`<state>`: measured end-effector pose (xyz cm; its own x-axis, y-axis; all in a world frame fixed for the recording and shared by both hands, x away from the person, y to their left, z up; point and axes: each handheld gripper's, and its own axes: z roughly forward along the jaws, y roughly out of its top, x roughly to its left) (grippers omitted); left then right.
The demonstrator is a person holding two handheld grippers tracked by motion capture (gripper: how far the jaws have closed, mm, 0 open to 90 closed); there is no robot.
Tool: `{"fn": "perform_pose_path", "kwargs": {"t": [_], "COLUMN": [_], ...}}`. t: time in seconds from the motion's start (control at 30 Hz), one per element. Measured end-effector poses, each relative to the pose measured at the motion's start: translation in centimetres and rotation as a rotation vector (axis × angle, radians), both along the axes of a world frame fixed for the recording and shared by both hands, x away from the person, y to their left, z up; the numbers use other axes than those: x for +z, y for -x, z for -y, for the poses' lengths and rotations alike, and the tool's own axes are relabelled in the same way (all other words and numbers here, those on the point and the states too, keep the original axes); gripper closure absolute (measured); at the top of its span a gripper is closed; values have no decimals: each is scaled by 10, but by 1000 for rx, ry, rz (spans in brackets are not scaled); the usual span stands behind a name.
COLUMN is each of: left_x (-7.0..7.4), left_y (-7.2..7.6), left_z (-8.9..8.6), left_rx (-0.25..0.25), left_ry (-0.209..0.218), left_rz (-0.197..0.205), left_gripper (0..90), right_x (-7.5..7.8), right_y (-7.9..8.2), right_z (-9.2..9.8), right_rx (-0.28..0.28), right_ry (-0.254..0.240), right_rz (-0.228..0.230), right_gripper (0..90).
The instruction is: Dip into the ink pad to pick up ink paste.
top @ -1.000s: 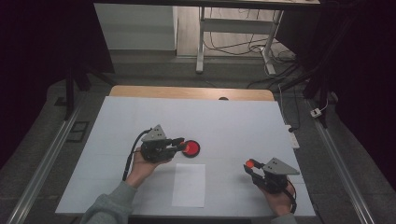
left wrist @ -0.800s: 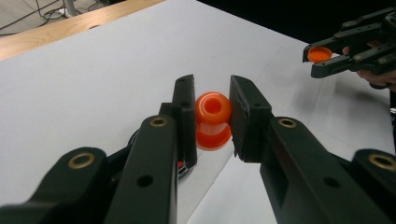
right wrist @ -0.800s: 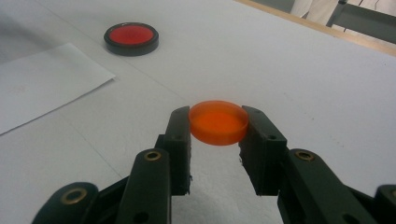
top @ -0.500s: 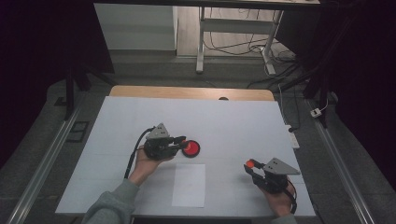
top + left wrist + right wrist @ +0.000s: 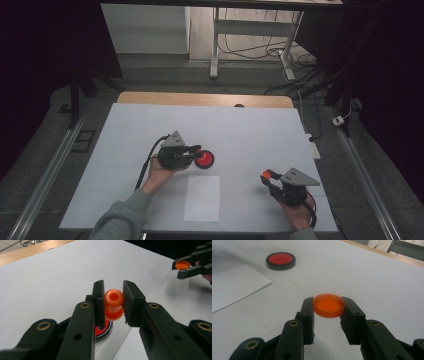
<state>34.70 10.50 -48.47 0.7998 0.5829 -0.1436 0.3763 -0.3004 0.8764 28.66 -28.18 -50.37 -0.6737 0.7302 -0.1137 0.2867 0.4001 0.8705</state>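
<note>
dim high view, dark at its edges, only the white table (image 5: 250, 130) lit. gripper views brighter, soft shadows, near jaws blurred, the far table edge soft.

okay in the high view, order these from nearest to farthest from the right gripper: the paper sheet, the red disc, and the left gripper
From the right gripper:
1. Paper sheet, just to its left, near the table's front edge.
2. Red disc, farther left and further back.
3. Left gripper, just beyond the disc.
</note>
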Motion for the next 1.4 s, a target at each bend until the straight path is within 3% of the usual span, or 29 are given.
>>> {"fn": "perform_pose_path", "kwargs": {"t": [0.4, 0.93, 1.4], "left_x": [-8, -24, -32], "left_y": [-9, -21, -27], "left_z": [8, 16, 16], "left_rx": [13, 28, 45], "left_ry": [-21, -62, -88], "left_rz": [4, -25, -30], "left_gripper": [728, 728, 728], "right_x": [1, 0, 0], "right_y": [0, 4, 5], "right_z": [-1, 1, 2], "right_rx": [-1, -7, -9], "right_ry": [-5, 5, 8], "right_rz": [6, 7, 4], "right_gripper": [642, 642, 642]}}
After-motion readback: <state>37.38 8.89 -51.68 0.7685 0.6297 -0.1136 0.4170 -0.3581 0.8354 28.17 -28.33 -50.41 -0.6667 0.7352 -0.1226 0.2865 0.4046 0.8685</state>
